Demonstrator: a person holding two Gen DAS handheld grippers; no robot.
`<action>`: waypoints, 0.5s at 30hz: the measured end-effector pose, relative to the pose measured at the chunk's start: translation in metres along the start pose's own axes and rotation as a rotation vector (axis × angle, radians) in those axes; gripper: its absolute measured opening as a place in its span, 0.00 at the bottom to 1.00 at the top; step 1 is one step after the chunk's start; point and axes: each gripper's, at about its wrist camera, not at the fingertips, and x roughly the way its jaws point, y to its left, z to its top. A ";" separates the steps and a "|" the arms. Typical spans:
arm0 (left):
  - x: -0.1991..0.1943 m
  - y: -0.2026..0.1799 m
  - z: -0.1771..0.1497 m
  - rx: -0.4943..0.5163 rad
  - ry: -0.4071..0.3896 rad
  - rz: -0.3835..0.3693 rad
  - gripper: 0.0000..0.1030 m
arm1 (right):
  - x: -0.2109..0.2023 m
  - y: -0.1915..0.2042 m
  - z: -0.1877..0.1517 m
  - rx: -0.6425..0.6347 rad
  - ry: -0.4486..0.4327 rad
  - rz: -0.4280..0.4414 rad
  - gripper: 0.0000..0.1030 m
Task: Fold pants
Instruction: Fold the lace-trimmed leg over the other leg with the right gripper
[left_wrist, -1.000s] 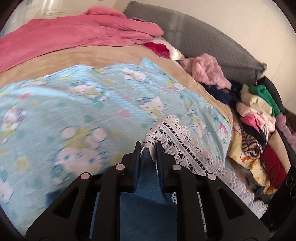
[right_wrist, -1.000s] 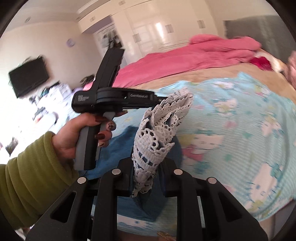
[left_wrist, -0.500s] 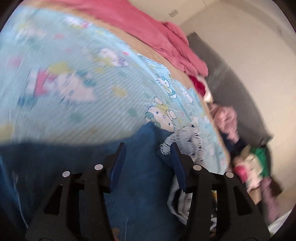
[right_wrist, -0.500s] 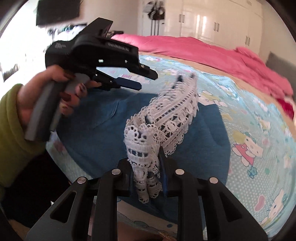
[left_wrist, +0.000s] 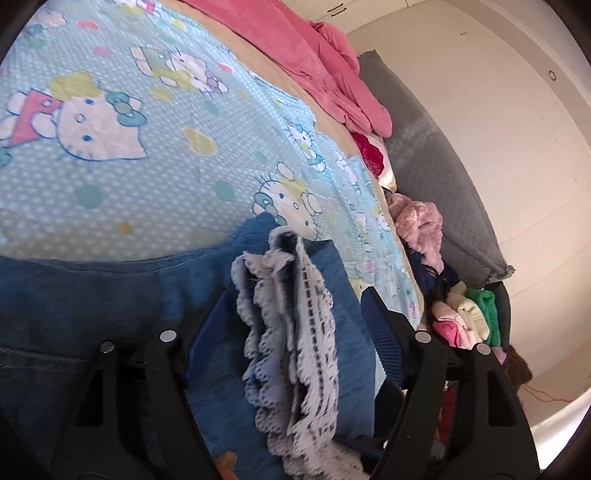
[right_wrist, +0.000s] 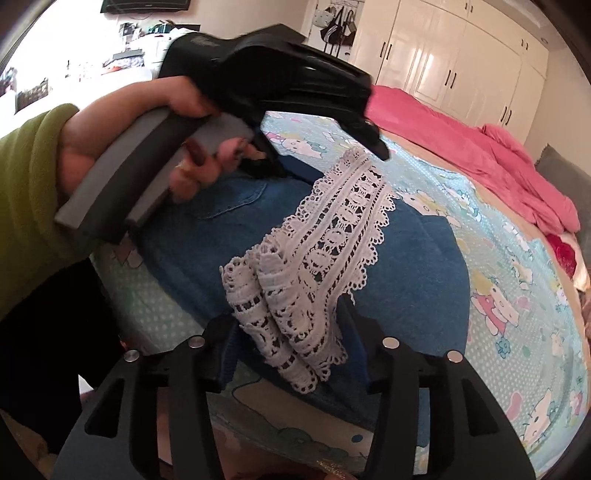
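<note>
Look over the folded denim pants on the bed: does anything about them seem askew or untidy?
Yes. The white lace hem lies bunched and crumpled on top of the blue denim pants instead of flat. It sits loose between the opening jaws of both the left hand-held gripper and the right hand-held gripper.

Left gripper (right_wrist: 373, 144) tips blurred; pants (left_wrist: 92, 302) cut off at the frame edge

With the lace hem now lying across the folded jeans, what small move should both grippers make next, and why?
Probably draw both grippers back off the lace hem. The jaws of the left gripper and the right gripper are opening, pads no longer pressing the lace between them, and the jeans lie doubled on the printed sheet. Backing out straight should avoid snagging the lace.
</note>
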 end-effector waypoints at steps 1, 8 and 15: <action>0.005 -0.001 0.001 0.010 0.006 0.021 0.38 | 0.001 0.002 -0.002 -0.004 0.004 0.002 0.46; 0.000 -0.020 0.003 0.115 -0.027 0.069 0.10 | -0.006 -0.006 0.007 0.058 -0.020 0.021 0.18; -0.012 -0.007 0.005 0.121 -0.062 0.161 0.14 | 0.012 0.013 0.015 -0.028 -0.014 0.056 0.21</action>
